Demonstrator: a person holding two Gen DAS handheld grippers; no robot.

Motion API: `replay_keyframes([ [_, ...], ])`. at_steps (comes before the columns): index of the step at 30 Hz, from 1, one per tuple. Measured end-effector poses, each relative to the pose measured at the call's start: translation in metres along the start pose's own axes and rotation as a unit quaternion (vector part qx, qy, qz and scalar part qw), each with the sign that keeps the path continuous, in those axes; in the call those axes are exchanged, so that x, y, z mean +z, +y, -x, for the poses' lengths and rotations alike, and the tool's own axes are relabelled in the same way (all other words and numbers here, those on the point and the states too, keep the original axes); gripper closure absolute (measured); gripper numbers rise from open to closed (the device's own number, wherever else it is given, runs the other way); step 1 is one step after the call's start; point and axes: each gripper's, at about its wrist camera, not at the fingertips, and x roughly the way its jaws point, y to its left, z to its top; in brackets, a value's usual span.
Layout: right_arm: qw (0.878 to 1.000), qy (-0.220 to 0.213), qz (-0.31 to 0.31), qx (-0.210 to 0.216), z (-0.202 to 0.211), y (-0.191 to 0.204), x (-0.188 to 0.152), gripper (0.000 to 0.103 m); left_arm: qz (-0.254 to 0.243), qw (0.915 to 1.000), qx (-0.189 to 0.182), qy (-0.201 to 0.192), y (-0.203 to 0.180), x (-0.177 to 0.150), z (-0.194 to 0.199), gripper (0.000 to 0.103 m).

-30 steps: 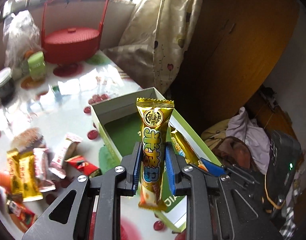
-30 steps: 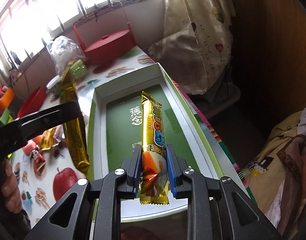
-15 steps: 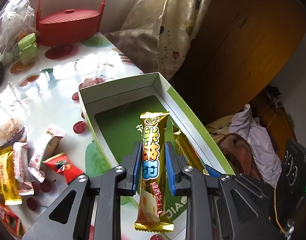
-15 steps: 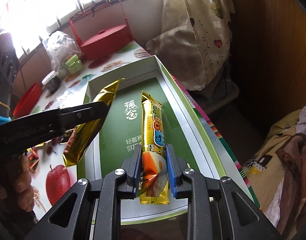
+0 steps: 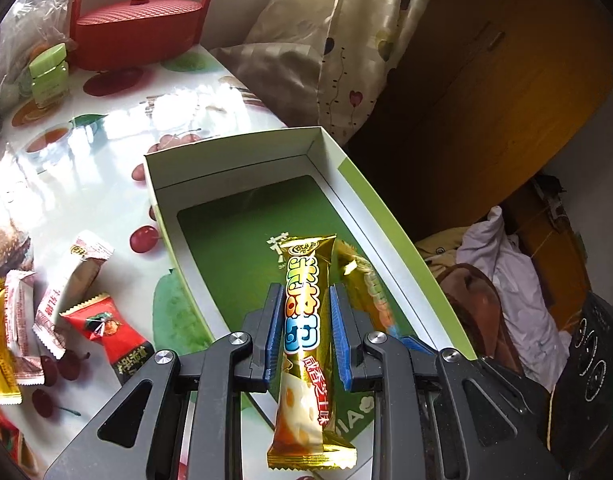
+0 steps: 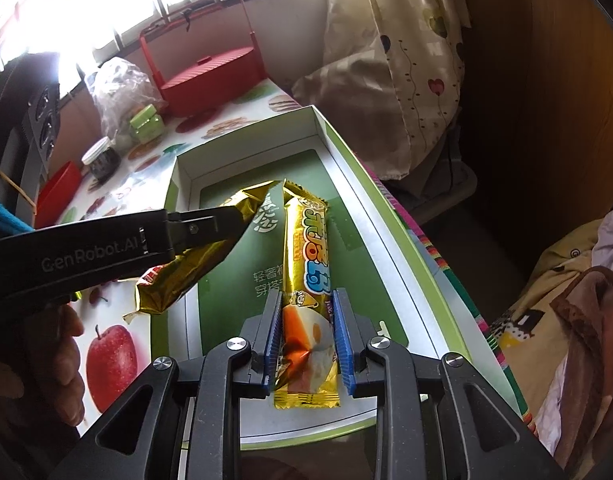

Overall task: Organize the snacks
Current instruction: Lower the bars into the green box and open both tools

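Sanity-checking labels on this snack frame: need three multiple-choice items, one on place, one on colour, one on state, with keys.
1. Where is the gold snack bar between the right tongs?
A. On the tablecloth
B. Over the green-lined box
C. Inside the red basket

2. What colour are the pads on the left tongs?
A. Blue
B. Red
C. Yellow

3. What is the state of the red lidded basket?
A. Tipped over
B. Lid off
C. Lid on, upright

Key: 1 B, the bar lies along the box's green floor in the right wrist view. 2 A, blue ribbed pads flank the second snack bar. 3 C, the lid with its knob sits on the basket, which stands on the table.
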Motion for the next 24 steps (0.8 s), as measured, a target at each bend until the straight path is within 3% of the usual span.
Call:
replay_keyframes([
  [8,1.0,-0.007,0.004,-0.008,0.005,0.004,-0.002,0.068,0.013,0.9999,-0.01,0.005,0.005,-0.002,0.0,0.073],
  [17,0.999,-0.004,0.028,-0.028,0.009,0.013,-0.011,0.066,-0.004,0.9999,0.016,0.002,0.003,-0.01,0.006,0.073],
  [24,0.999,-0.002,0.033,-0.021,0.012,0.021,-0.017,0.066,-0.005,0.9996,0.026,-0.002,0.006,-0.02,0.014,0.073],
])
